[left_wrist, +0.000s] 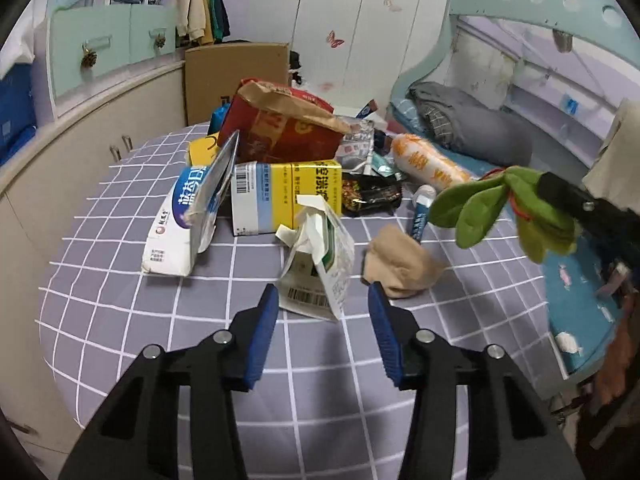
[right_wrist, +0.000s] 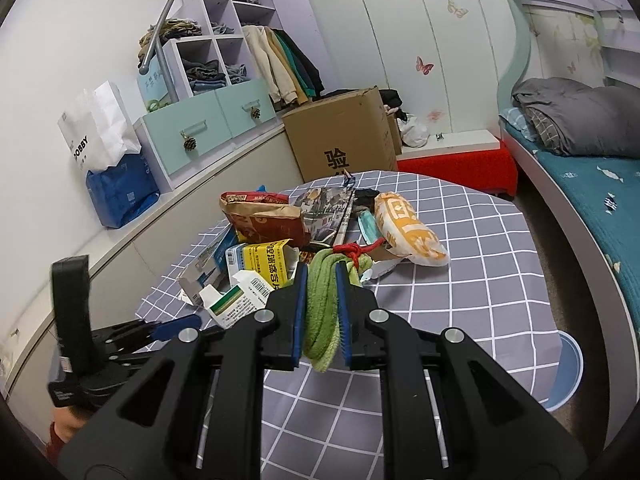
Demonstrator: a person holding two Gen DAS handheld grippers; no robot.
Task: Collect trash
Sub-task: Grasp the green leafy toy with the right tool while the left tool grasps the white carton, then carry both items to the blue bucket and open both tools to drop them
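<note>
Right gripper [right_wrist: 321, 276] is carrying a green fuzzy cloth bundle tied with red string [right_wrist: 320, 312], lifted clear above the bench with the grey checked cloth [right_wrist: 480, 280]; judging the step as moving this piece off to a bin, none clearly identifiable. To do it well: keep the squeeze steady, since soft fabric is sagging below the pads and could slip; carry it high enough to be clearing the yellow-and-white carton [right_wrist: 260, 270] and the rest of the pile. Right jaws are pinching the cloth, nearly together. Left gripper [left_wrist: 323, 300] is hovering low over the bench, jaws spread wide, holding nothing, bracketing the torn white-and-green paper box [left_wrist: 320, 256], pads look just short of it
</note>
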